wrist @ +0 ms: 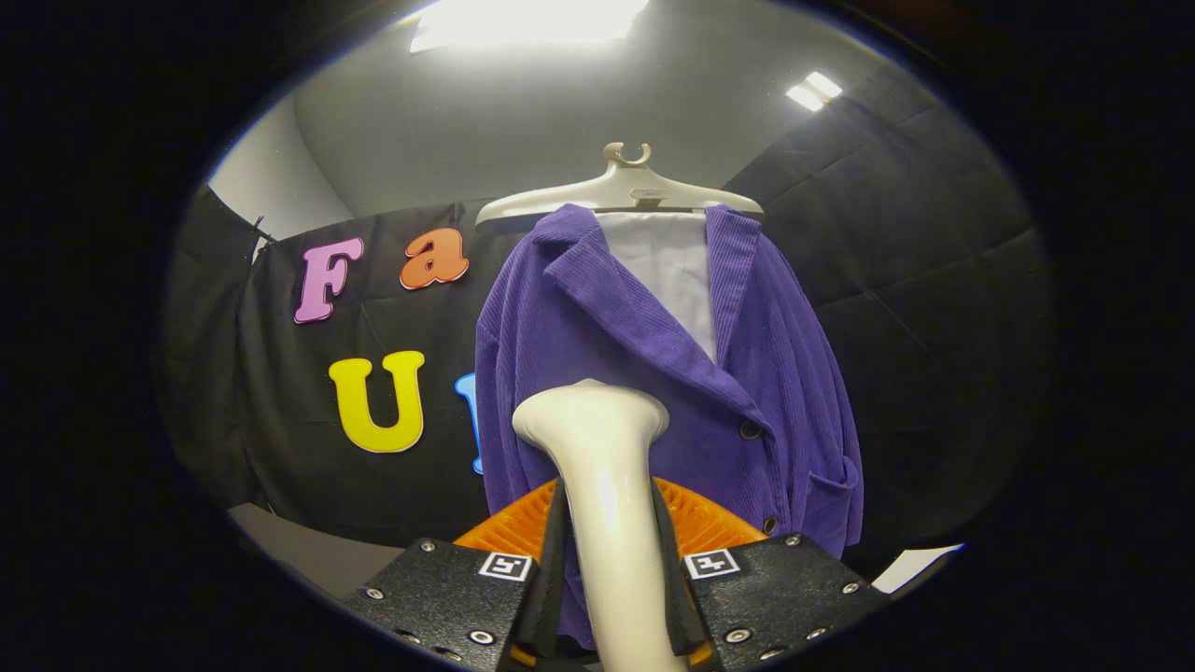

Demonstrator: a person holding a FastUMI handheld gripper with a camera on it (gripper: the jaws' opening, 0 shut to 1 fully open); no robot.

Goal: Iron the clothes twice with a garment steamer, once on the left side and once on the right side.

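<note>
Gripping the steamer (607,485) by its handle, the hand-held gripper (611,583) has both fingers pressed against its sides. Steamer head rises just ahead of the fingers, level with the lower front of the jacket (653,373); contact cannot be confirmed. Jacket hangs on a hanger (621,191) beyond, over a white shirt (667,266), before the booth wall.
</note>
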